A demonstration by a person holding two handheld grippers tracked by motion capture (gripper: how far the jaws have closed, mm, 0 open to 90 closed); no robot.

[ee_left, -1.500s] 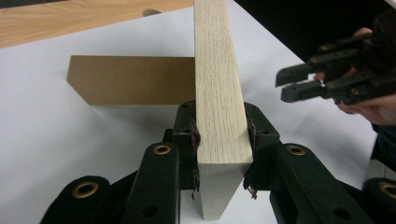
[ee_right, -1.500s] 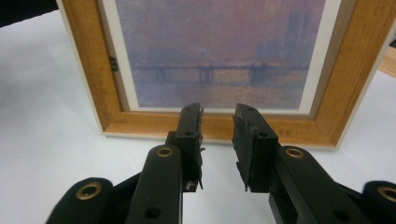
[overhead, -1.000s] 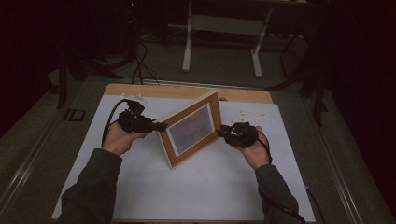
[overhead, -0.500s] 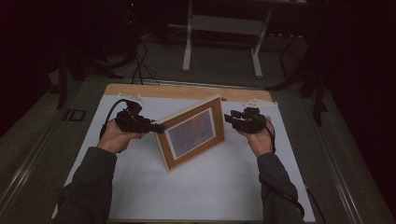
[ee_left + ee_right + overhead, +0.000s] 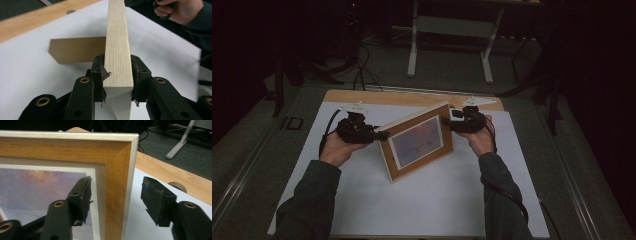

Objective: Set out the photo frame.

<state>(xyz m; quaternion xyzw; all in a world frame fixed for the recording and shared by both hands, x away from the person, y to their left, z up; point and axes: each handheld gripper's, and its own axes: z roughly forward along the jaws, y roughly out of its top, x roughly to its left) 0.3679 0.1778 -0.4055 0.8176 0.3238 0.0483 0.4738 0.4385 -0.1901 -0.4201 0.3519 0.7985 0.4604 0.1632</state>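
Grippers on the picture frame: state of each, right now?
Left gripper: shut on the picture frame, clamping its edge.
Right gripper: jaws have just been opening; open, frame edge between them, pads clear of it.

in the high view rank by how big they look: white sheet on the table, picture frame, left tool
1. white sheet, largest by far
2. picture frame
3. left tool, smallest; it sits about as far from the camera as the frame, so this ranking is safe

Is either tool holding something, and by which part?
The left tool clamps the pale wooden picture frame by its side edge; the right tool, just opened, straddles the opposite edge.
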